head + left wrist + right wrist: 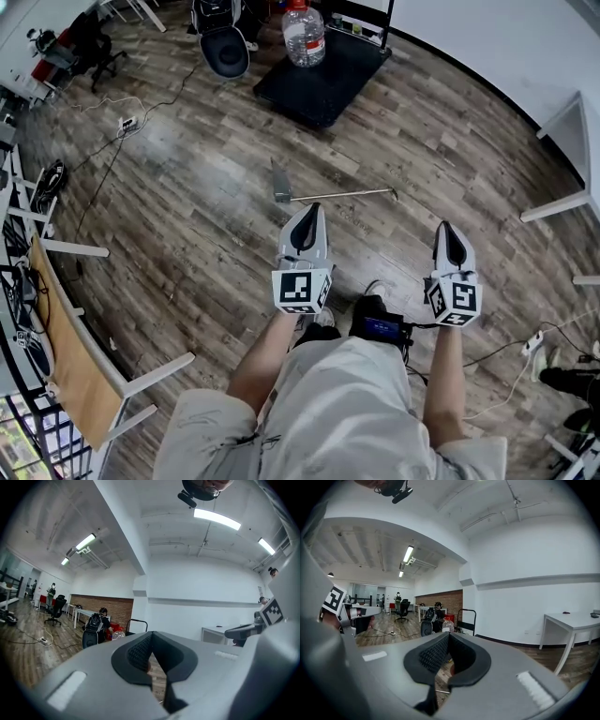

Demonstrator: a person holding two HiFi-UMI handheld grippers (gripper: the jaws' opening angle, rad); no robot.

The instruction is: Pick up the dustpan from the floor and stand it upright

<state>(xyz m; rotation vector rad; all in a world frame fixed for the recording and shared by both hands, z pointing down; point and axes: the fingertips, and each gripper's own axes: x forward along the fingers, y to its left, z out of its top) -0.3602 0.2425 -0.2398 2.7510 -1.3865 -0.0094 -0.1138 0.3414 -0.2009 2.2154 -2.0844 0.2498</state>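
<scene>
The dustpan [280,184] lies flat on the wood floor [187,178] in the middle of the head view, with its long handle pointing right. Below it is the left gripper [313,210], jaws together and holding nothing. The right gripper [444,227], at the lower right, is closed and empty too.

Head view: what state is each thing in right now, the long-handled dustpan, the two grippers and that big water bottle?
Grey long-handled dustpan: lying flat on the wooden floor, untouched.
Left gripper: shut, empty.
Right gripper: shut, empty.
Large clear plastic water bottle: upright on the black cart.
</scene>
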